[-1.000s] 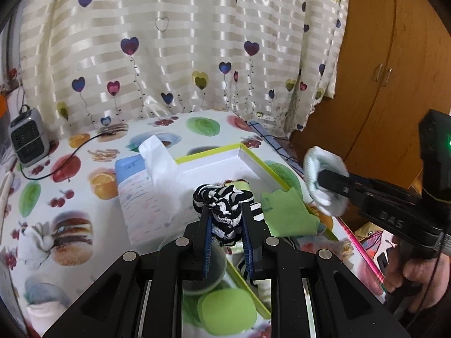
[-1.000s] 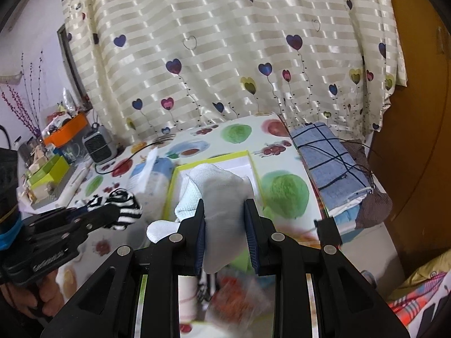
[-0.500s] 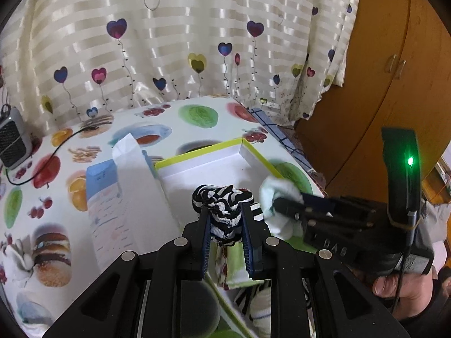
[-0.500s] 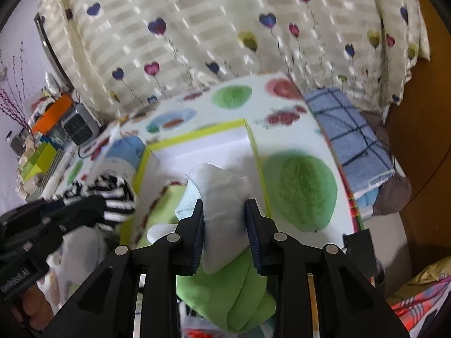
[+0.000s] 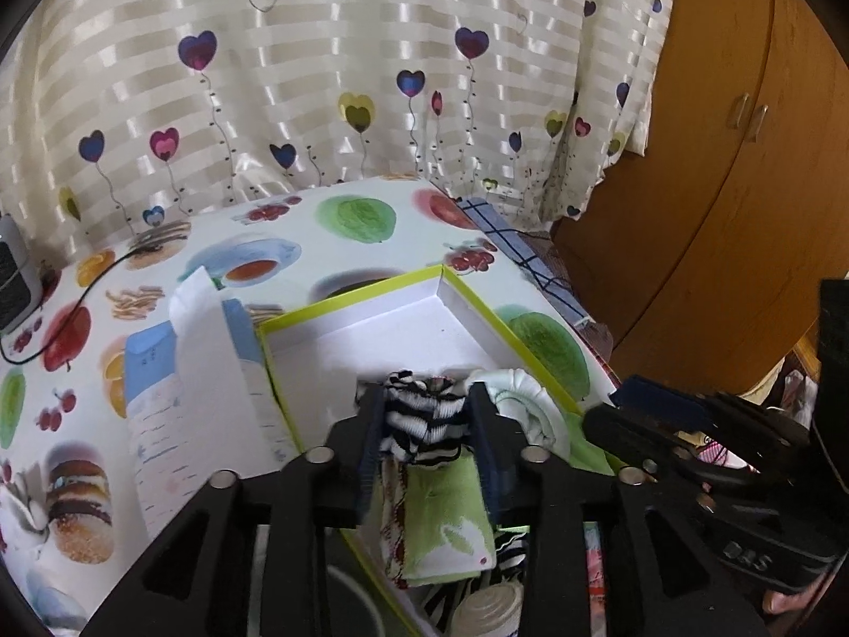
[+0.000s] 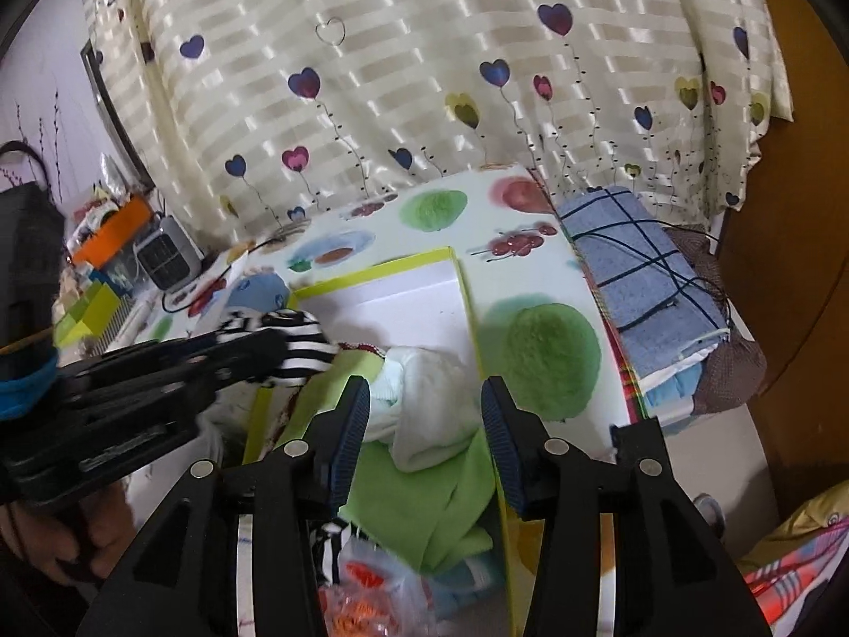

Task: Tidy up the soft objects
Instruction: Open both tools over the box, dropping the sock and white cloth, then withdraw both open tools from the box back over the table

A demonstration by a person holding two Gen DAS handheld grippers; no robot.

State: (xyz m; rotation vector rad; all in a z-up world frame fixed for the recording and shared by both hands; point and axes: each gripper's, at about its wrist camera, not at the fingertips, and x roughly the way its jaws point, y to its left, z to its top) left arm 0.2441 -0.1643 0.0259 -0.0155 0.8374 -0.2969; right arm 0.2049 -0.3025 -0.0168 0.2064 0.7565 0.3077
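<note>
My left gripper (image 5: pixel 424 427) is opening, the striped sock (image 5: pixel 422 424) sitting between its parting jaws; my right gripper (image 6: pixel 424 424) is opening too, its pads clear of the white sock (image 6: pixel 430 403) lying just ahead on green cloth (image 6: pixel 424 504) inside the yellow-rimmed box (image 6: pixel 469 313).

The curtain (image 5: pixel 329 79) is satiny cloth with shiny bands. The tablecloth (image 5: pixel 366 223) looks like smooth, slightly glossy plastic. The box (image 5: pixel 371 329) is matt white card inside. The striped sock (image 5: pixel 424 419) is soft knit, the white sock (image 6: pixel 430 403) fleecy. The cupboard (image 5: pixel 732 170) is polished wood. The gripper pads (image 6: pixel 350 430) are ribbed rubber.
</note>
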